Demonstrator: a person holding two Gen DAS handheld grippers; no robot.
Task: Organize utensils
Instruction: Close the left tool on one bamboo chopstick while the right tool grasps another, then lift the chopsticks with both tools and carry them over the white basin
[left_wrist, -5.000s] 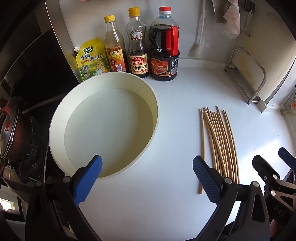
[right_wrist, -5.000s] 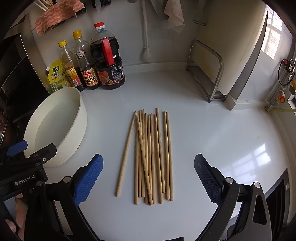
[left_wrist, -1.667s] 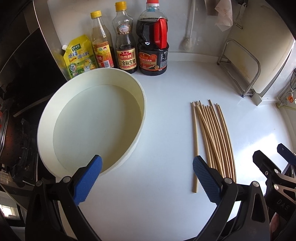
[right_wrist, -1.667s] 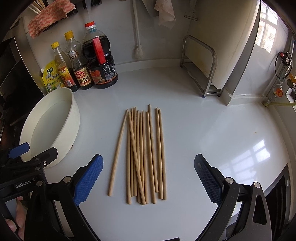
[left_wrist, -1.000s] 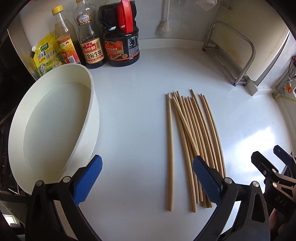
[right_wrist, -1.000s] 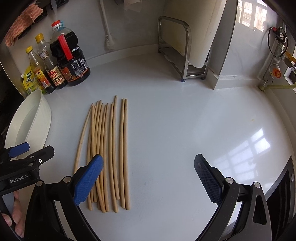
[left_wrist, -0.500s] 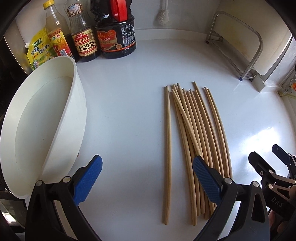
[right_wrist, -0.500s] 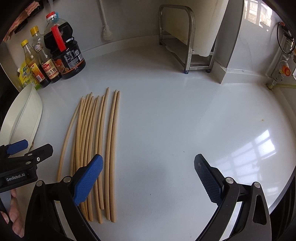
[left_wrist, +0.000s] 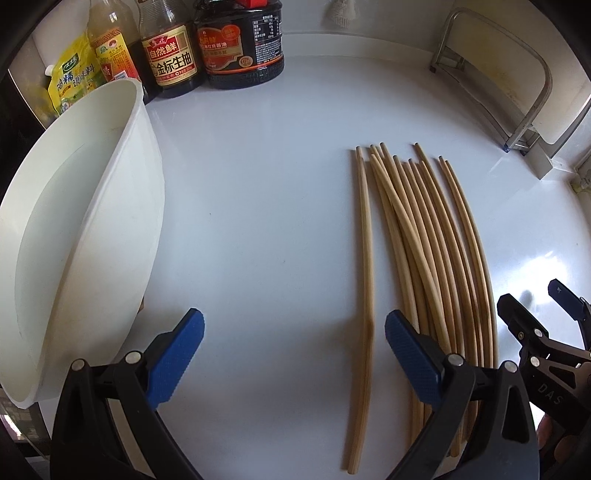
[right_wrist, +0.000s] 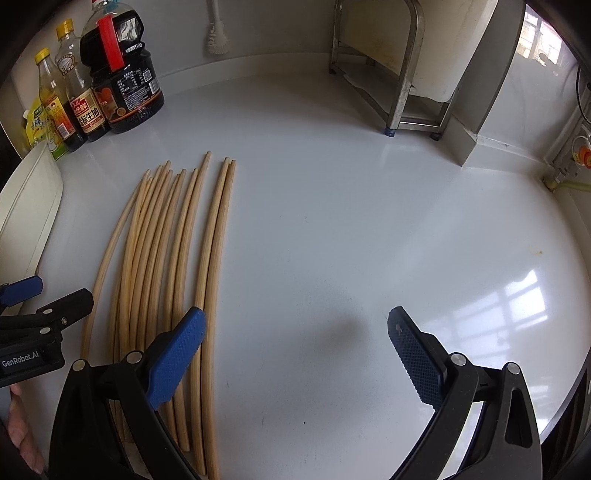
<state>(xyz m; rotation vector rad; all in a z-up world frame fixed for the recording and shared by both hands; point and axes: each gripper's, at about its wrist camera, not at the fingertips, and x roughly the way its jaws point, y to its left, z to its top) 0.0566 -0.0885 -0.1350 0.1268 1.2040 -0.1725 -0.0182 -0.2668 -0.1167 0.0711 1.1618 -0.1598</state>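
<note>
Tongs first: the left tongs (left_wrist: 293, 350) hang wide apart over the glossy white tabletop (left_wrist: 258, 206) with nothing between their blue ribbed pads (left_wrist: 177, 354). One stray chopstick (left_wrist: 364, 280) lies on the tabletop between them, close to the right-hand pad, which sits over the near ends of the main bundle; whether it touches them I cannot tell.

The right tongs (right_wrist: 295, 354) are equally wide apart and hold nothing. Their left-hand pad (right_wrist: 177, 358) hangs over the outermost sticks of the bundle of pale wooden chopsticks (right_wrist: 166, 266), and bare tabletop fills the gap between the two pads.

From the left wrist view, the chopsticks (left_wrist: 436, 251) lie flat at about 2 o'clock, roughly parallel, tips pointing toward 12, one stick crossing the others at a slant. The large round white plastic basin (left_wrist: 74, 229) stands at 9 o'clock, well apart from the sticks. At 11 to 12 o'clock, against the wall, stand a yellow seasoning pouch (left_wrist: 70, 85), two glass sauce bottles (left_wrist: 170, 55) and a dark soy sauce jug (left_wrist: 240, 48). A steel wire rack (left_wrist: 517, 92) sits at 2 o'clock by the wall. A white brush head (right_wrist: 216, 38) hangs at 12 o'clock in the right wrist view.
</note>
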